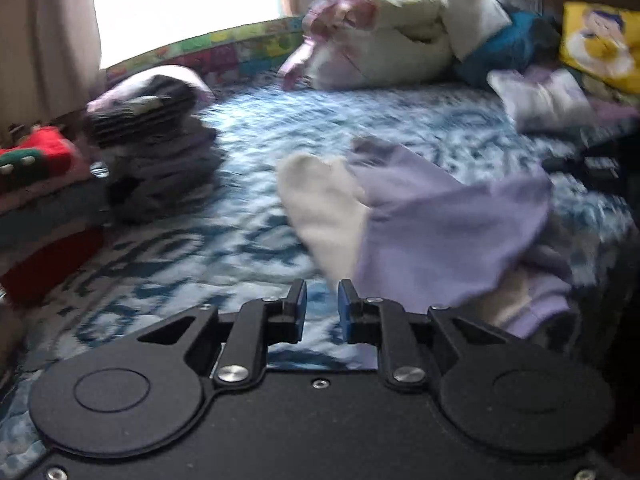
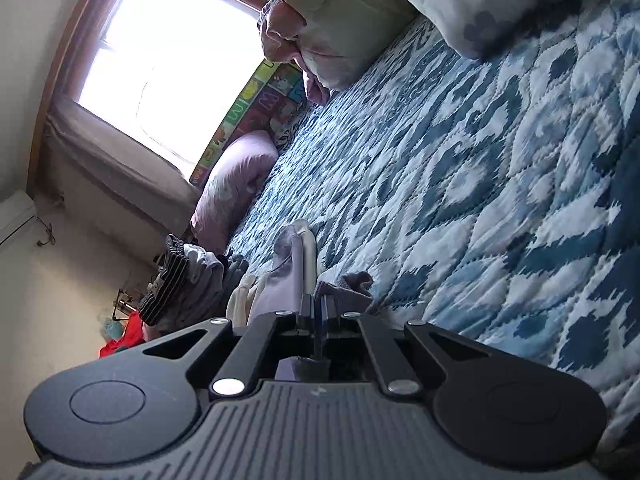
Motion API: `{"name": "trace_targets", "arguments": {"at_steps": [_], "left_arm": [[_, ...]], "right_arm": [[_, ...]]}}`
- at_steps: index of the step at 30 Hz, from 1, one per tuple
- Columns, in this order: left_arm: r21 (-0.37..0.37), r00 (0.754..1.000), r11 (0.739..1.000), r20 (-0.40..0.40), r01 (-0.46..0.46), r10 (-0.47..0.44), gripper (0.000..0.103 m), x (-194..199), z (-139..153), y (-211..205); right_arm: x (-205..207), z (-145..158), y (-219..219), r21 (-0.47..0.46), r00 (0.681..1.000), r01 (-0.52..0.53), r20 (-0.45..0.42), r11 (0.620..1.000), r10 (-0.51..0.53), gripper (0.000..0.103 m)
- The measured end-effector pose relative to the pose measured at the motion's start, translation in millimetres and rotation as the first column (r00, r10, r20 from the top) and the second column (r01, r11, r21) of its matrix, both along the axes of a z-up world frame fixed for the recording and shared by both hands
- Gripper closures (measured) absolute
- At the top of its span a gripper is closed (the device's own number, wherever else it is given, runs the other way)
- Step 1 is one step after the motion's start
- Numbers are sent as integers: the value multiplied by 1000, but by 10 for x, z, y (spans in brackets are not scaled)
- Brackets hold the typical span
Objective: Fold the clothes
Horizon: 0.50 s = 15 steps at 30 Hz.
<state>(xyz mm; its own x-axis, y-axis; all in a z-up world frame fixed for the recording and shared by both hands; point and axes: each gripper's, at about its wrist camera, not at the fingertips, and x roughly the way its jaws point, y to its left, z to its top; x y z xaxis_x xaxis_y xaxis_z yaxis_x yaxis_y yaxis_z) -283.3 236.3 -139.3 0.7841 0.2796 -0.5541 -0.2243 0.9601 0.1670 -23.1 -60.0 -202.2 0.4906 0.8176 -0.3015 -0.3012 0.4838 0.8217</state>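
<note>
On the bed, blue-and-white quilt (image 1: 248,152), window (image 2: 168,52) beyond the far edge.

Far-left edge: pile (image 1: 160,168) of dark and striped clothes, stacked; red item (image 1: 44,152) just beside it, at the bed's left edge. Left view blurred.

Left gripper (image 1: 322,306): over the near edge of the quilt, blue pads (image 1: 301,300) apart with quilt showing in the gap; nothing between them.

Garment (image 1: 440,224): lilac, with a cream part (image 1: 320,208) on its left; lies bunched on the quilt near the near edge, just ahead and to the right of the left gripper. Not touching its pads, as far as the blur allows.

Right gripper (image 2: 316,308): view tilted, quilt running up to the right. Fingers pressed together on a fold of the lilac garment (image 2: 288,276); cloth stands up ahead of the tips and a bit shows behind them too.

Far edge: bundled bedding (image 1: 380,44), pale green and pink; patterned panel (image 2: 248,100) along the bed's edge under the window.

Far-right corner: teal cloth (image 1: 508,48), yellow cushion (image 1: 600,44) with a printed figure, pale folded item (image 1: 544,100) in front of them.
</note>
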Motion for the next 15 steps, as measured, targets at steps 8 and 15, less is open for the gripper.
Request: {"name": "trace_targets", "arguments": {"at_steps": [8, 15], "left_arm": [[-80, 998, 995, -3, -57, 57, 86, 189, 25, 229], [-364, 988, 920, -19, -147, 151, 85, 612, 1, 882]], "right_arm": [[22, -17, -11, -10, 1000, 0, 4, 1000, 0, 98], [48, -66, 57, -10, 999, -41, -17, 999, 41, 98]]}}
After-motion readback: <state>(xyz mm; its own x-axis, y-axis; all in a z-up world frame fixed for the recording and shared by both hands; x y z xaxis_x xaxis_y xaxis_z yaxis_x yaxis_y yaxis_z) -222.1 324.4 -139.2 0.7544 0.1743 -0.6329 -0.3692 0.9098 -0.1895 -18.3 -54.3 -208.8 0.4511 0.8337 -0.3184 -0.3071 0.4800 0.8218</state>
